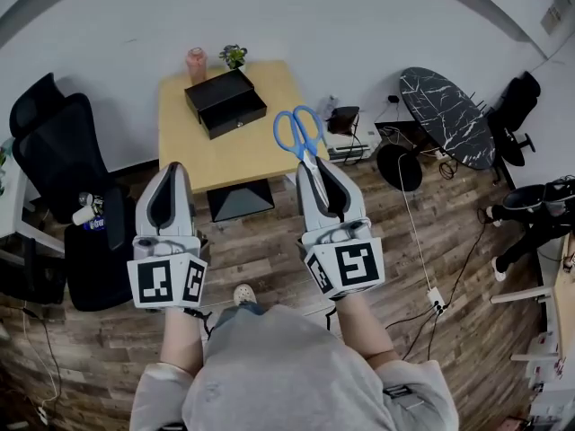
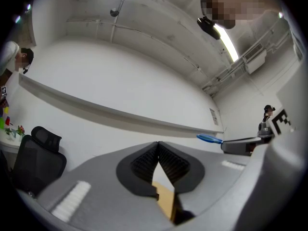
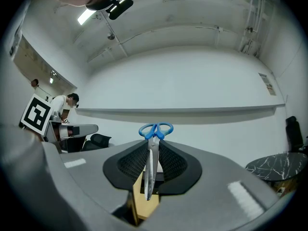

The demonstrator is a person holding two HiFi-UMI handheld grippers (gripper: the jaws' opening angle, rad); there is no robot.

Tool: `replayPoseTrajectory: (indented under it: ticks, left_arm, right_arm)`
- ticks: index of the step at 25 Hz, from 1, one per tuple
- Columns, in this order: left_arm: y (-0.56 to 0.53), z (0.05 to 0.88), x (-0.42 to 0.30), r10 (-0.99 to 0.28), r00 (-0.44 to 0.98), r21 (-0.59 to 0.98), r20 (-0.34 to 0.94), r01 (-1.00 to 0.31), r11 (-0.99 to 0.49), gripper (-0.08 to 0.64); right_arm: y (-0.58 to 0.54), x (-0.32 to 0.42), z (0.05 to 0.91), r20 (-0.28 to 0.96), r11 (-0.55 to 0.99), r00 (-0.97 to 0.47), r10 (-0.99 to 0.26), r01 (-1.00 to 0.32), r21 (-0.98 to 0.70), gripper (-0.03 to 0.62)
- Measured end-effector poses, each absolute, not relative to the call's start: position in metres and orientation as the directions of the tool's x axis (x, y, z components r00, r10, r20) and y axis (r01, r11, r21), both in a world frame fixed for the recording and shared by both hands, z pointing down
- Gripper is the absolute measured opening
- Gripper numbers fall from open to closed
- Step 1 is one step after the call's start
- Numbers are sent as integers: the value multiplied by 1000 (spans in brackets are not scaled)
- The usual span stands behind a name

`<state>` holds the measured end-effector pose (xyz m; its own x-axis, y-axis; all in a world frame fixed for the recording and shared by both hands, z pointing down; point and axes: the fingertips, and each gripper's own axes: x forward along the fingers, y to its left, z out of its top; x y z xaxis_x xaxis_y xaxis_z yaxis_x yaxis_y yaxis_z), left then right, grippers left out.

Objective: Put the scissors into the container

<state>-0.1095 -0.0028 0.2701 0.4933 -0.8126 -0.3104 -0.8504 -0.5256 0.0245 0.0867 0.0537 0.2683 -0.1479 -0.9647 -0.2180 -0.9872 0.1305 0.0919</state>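
Blue-handled scissors (image 1: 299, 136) stick out past the tip of my right gripper (image 1: 314, 171), which is shut on their metal blades; the handles point away from me over the wooden table (image 1: 205, 156). In the right gripper view the scissors (image 3: 153, 143) stand clamped between the black pads, blue loops at the far end. My left gripper (image 1: 172, 172) is shut with nothing in it, held level beside the right one, its tips near the table's front edge. A black box-shaped container (image 1: 225, 102) sits at the back of the table. The scissors' blue handle (image 2: 209, 138) shows in the left gripper view.
A pink bottle (image 1: 196, 64) and a small potted plant (image 1: 234, 56) stand behind the container. A black office chair (image 1: 54, 151) is left of the table. A dark marble round table (image 1: 446, 115), a stool (image 1: 399, 165) and floor cables lie to the right.
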Motion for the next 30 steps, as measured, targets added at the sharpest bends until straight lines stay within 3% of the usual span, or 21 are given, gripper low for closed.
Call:
replayPoseTrajectory:
  ticks: [18,30]
  left_arm:
    - [-139,284,-124,-790,545,38,-282,-816,-576,58]
    - [-207,283,-111,-823,491,29,-285,-854,-519,58]
  right_arm:
    - [-72,66,279,-191,83,-99,-977,-993,89,64]
    - [-157,79,283,-188,179,-198,-962,-977,112,64]
